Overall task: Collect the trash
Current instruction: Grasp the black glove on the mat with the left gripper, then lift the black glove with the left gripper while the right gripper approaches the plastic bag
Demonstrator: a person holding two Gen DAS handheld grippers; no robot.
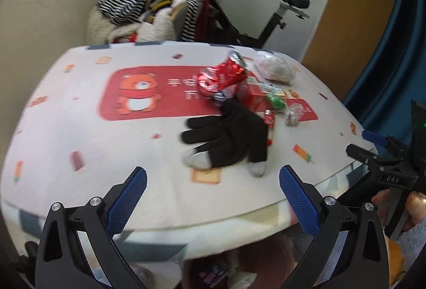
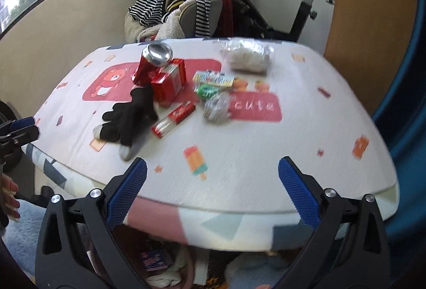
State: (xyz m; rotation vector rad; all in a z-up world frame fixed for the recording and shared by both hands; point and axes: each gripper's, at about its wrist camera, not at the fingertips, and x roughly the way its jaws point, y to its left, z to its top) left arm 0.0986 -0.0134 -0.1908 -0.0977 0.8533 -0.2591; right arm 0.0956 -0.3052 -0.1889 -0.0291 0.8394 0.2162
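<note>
On table [image 2: 266, 156]: one can [image 2: 151, 62], one glove [image 2: 127, 116], one red carton [image 2: 171, 81]

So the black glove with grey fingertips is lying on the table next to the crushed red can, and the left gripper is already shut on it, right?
Not quite. The black glove with grey fingertips does lie on the patterned table by the crushed red can, but the left gripper is open and empty, short of the glove. The left wrist view shows this.
</note>
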